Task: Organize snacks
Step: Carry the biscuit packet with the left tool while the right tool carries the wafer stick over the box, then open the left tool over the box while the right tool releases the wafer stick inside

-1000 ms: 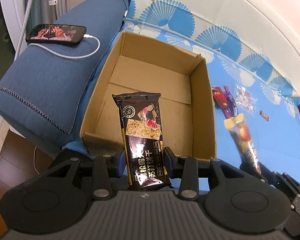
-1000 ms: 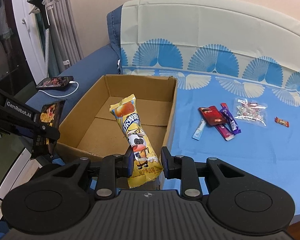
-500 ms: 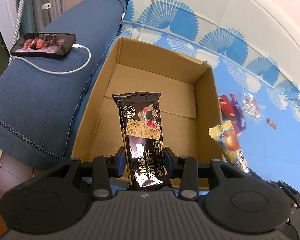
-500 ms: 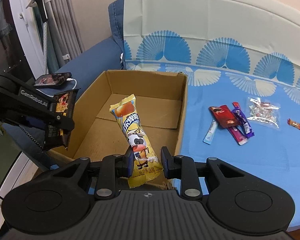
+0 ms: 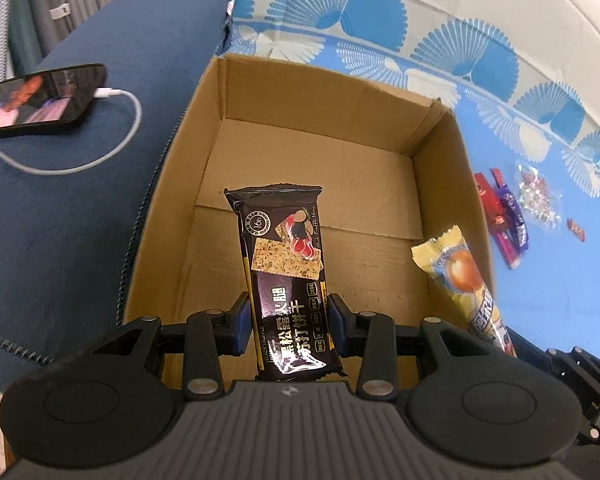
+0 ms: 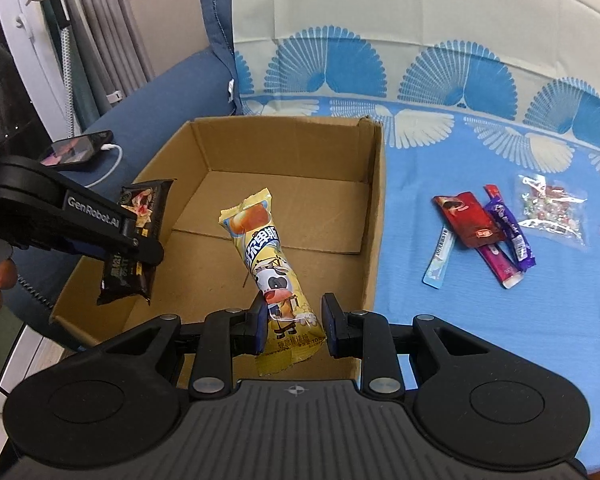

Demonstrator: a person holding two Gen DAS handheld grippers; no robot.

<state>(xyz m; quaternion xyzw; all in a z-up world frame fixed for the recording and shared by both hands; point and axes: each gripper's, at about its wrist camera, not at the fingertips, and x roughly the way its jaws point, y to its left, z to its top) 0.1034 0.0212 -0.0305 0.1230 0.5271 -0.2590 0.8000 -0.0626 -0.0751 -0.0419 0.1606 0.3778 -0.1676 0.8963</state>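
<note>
Both claws have come over the cardboard box (image 5: 440, 152): the left gripper (image 5: 288, 324) squeezes the black cracker pack (image 5: 286, 264), the right gripper (image 6: 294, 324) squeezes the yellow snack bag (image 6: 268, 264). Dropping them in looks next.

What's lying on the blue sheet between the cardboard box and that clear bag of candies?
In the right wrist view, four snacks lie between the cardboard box and the clear candy bag: a pale blue stick, red packet, magenta stick, purple bar.
</note>
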